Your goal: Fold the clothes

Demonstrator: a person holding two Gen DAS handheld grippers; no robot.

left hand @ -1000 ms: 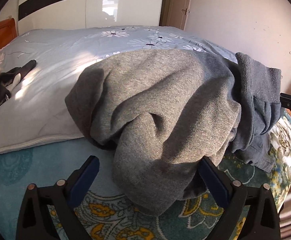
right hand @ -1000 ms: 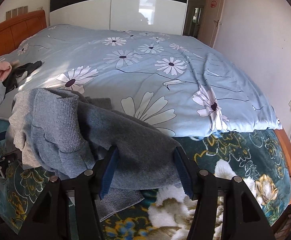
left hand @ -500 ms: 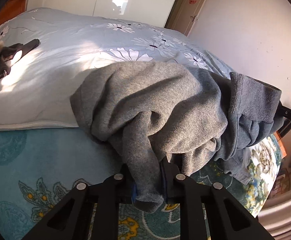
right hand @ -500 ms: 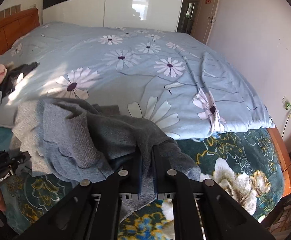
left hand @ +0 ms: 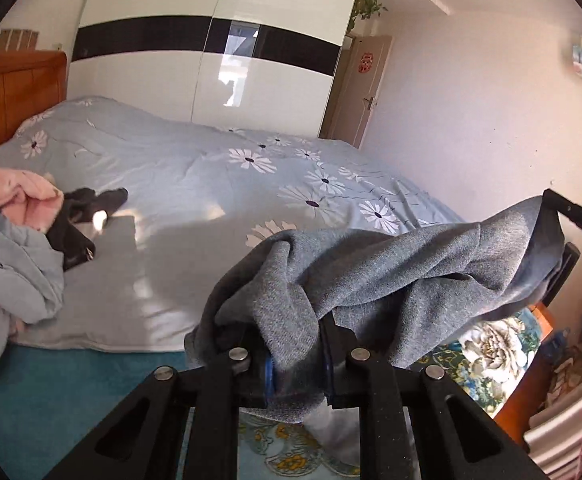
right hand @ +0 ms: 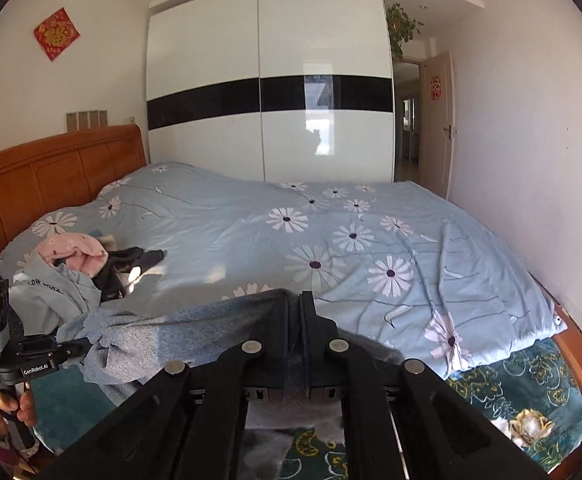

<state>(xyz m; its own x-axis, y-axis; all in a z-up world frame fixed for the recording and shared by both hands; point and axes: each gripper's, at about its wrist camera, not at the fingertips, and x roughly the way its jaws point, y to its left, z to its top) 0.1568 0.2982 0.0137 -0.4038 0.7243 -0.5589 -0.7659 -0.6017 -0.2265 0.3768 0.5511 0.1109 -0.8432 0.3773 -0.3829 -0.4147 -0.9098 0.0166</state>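
Note:
A grey knit sweater [left hand: 391, 264] hangs in the air between my two grippers, above the near edge of the bed. My left gripper [left hand: 297, 368] is shut on one bunched end of it. My right gripper [right hand: 301, 344] is shut on the other end [right hand: 195, 332]. In the left wrist view the right gripper [left hand: 563, 240] shows at the far right with cloth draped over it. In the right wrist view the left gripper [right hand: 27, 360] shows at the far left. The lower part of the sweater hangs below the jaws, mostly hidden.
The bed has a blue daisy duvet [right hand: 331, 240] over a teal floral blanket [right hand: 511, 392]. A pile of other clothes, pink, black and light grey [right hand: 75, 268], lies by the wooden headboard [right hand: 51, 184]. A white and black wardrobe [right hand: 271, 100] stands behind.
Both grippers closed on the sweater, then lifted it off the bed and spread apart. The sweater went from a heap on the blanket to hanging stretched between them.

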